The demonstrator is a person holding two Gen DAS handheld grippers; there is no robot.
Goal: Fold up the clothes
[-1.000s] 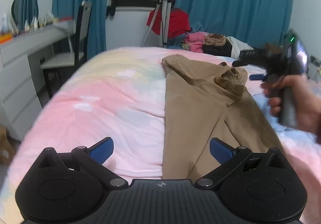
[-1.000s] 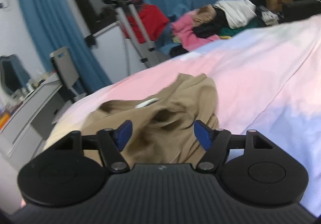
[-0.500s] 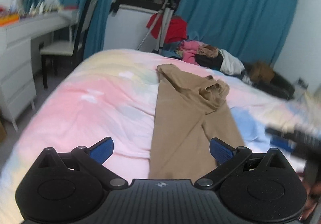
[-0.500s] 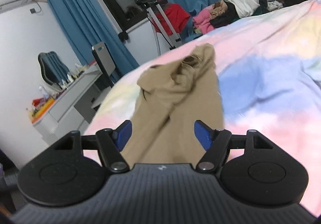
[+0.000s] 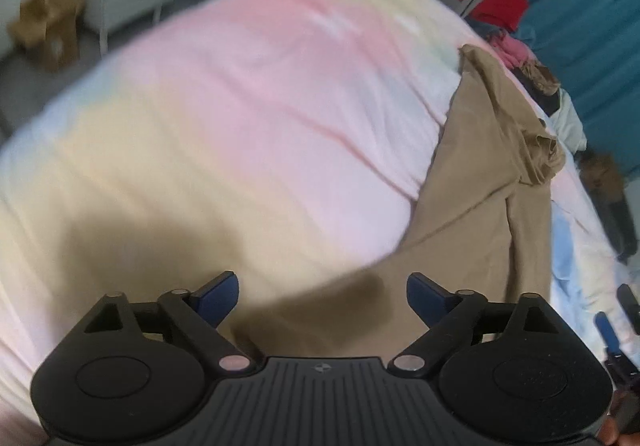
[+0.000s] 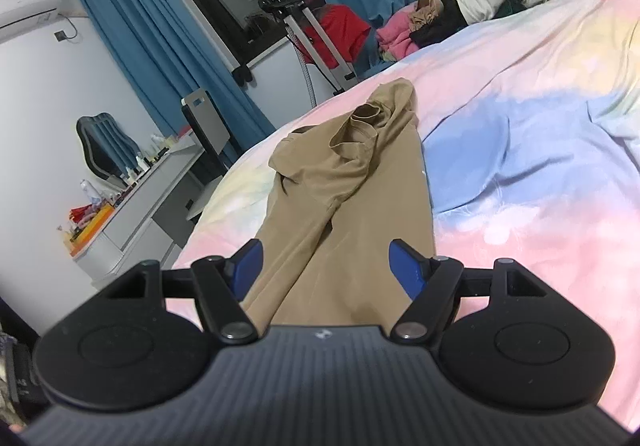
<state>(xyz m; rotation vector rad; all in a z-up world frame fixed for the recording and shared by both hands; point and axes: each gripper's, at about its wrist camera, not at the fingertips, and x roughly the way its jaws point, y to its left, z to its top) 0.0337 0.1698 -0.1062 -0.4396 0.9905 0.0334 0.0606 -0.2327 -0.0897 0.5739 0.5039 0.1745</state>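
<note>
Tan garment (image 6: 352, 206) lies lengthwise on the bed (image 6: 520, 150), over a pastel pink, yellow and blue cover. Both long edges are folded inward, giving a narrow strip. Its collar (image 6: 366, 114) sits bunched at the end of the garment away from both cameras. One folded sleeve crosses the strip just below the collar.

Right tongs (image 6: 324, 266): open, blue pads spread wide, nothing between them. They sit over the near end of the garment, with the tan cloth filling the gap between the pads. Contact with the cloth cannot be judged from this view.

Left tongs (image 5: 322, 296): also open, nothing gripped. They are at the left near corner of the garment (image 5: 480, 214); the tan hem runs across the gap between the pads. This frame is motion-blurred, so whether the pads touch the fabric is probably not decidable. A dark shadow falls on the cover just left of the garment's near corner.

Surroundings, relative to the garment: a pile of mixed clothes (image 6: 452, 18) lies beyond the collar end, at the far side of the bed. A tripod (image 6: 308, 26) with a red cloth stands left of that pile. Blue curtains (image 6: 168, 58) hang behind. A white counter (image 6: 136, 202) crowded with small items stands left of the garment, past the bed edge.
</note>
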